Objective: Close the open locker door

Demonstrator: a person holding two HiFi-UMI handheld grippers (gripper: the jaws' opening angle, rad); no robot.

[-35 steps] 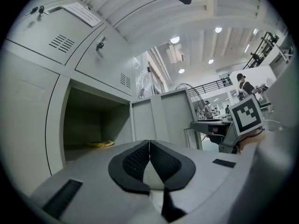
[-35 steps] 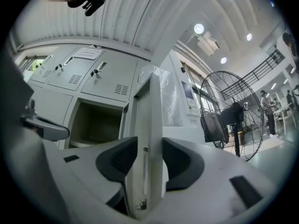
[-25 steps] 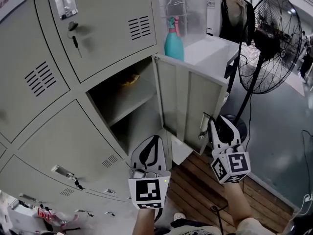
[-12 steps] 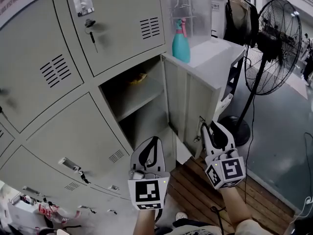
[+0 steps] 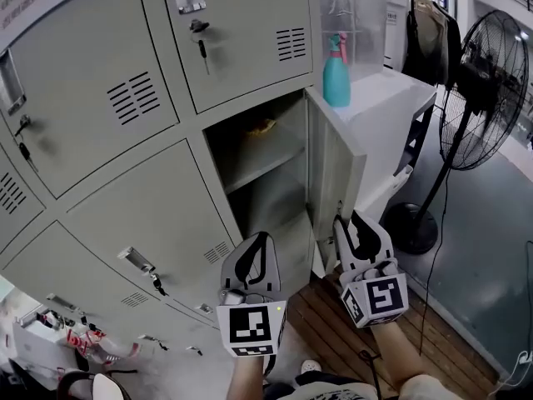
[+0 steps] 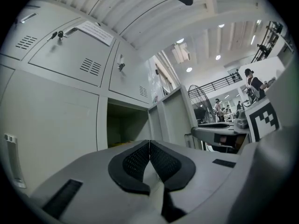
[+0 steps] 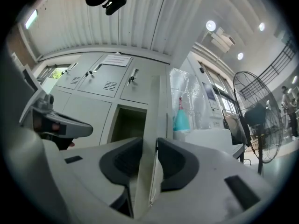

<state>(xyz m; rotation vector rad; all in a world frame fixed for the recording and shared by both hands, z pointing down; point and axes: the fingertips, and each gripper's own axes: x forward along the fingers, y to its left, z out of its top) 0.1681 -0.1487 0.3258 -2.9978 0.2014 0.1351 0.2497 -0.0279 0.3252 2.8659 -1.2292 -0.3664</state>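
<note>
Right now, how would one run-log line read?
locker door: partly open | right hand-held gripper: jaws opening, door edge between them | left hand-held gripper: shut, empty

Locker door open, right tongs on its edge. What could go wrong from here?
1. The right tongs are opening with the edge of the grey metal locker door between them; the door may slip free before it shuts.
2. The shut left tongs hang near the open locker compartment; the swinging door might strike them.
</note>
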